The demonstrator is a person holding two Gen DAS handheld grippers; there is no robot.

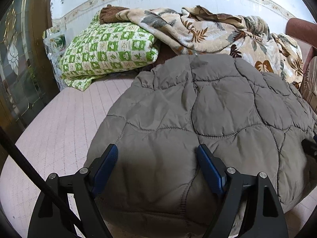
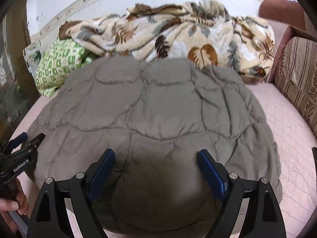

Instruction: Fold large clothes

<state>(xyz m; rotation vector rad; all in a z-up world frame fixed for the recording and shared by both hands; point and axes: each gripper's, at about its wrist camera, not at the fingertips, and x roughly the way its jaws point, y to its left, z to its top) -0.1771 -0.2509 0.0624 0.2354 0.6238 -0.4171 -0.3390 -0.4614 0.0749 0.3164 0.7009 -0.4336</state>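
A grey quilted padded garment (image 1: pixel 208 109) lies folded in a thick bundle on the pink bed; it also shows in the right wrist view (image 2: pixel 150 103). My left gripper (image 1: pixel 157 148) is open, its blue-padded fingers spread over the garment's near left part, holding nothing. My right gripper (image 2: pixel 156 153) is open too, spread over the near middle of the garment. The left gripper also shows at the left edge of the right wrist view (image 2: pixel 29 140), held by a hand.
A leaf-print beige blanket (image 1: pixel 208 31) and a green checked quilt (image 1: pixel 107 49) lie heaped at the back against the tiled wall. A striped cushion (image 2: pixel 297 75) stands at the right. A glass-panelled door (image 1: pixel 17 63) is at the left. The pink mattress (image 1: pixel 55 123) surrounds the garment.
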